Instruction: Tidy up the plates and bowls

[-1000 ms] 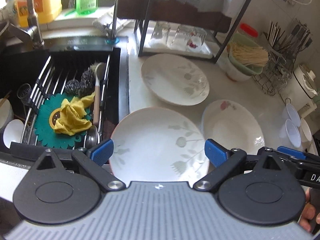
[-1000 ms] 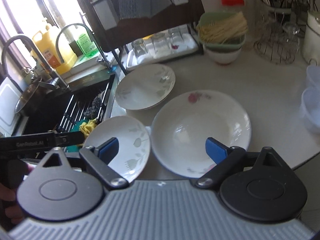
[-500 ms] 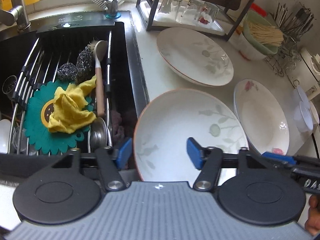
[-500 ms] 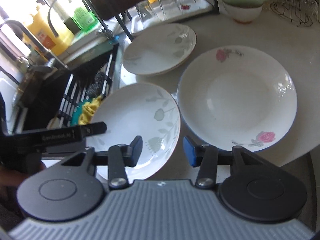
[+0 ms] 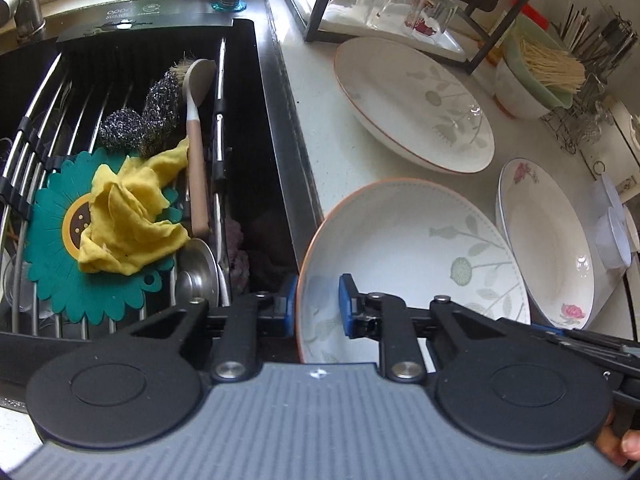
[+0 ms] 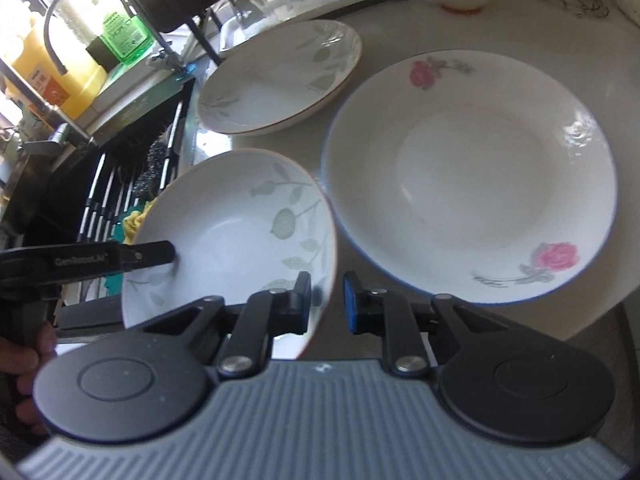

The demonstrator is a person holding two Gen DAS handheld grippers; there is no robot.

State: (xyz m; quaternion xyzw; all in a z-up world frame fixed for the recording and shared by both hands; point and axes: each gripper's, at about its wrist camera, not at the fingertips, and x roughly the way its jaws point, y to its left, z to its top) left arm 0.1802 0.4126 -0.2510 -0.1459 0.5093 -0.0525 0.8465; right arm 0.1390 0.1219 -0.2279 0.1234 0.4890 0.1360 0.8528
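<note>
A white leaf-patterned plate [image 5: 408, 256] is at the counter's front edge, lifted and tilted. My left gripper [image 5: 318, 306] is shut on its left rim; the same plate shows in the right wrist view [image 6: 236, 240]. My right gripper [image 6: 327, 302] straddles its right rim, nearly closed on it. A second leaf-patterned plate [image 5: 412, 104] lies at the back of the counter. A rose-patterned plate [image 6: 472, 176] lies flat to the right, also in the left wrist view [image 5: 548, 244].
The black sink [image 5: 256, 128] to the left holds a rack with a green mat [image 5: 52, 248], a yellow cloth [image 5: 128, 216], scourers and a brush. A black rack [image 5: 404, 12] with glasses stands at the back. A bowl of sticks [image 5: 532, 76] and plastic cups [image 5: 612, 236] stand right.
Both grippers have closed from wide open onto the near plate's rims. The plate has come up off the counter and tilted.
</note>
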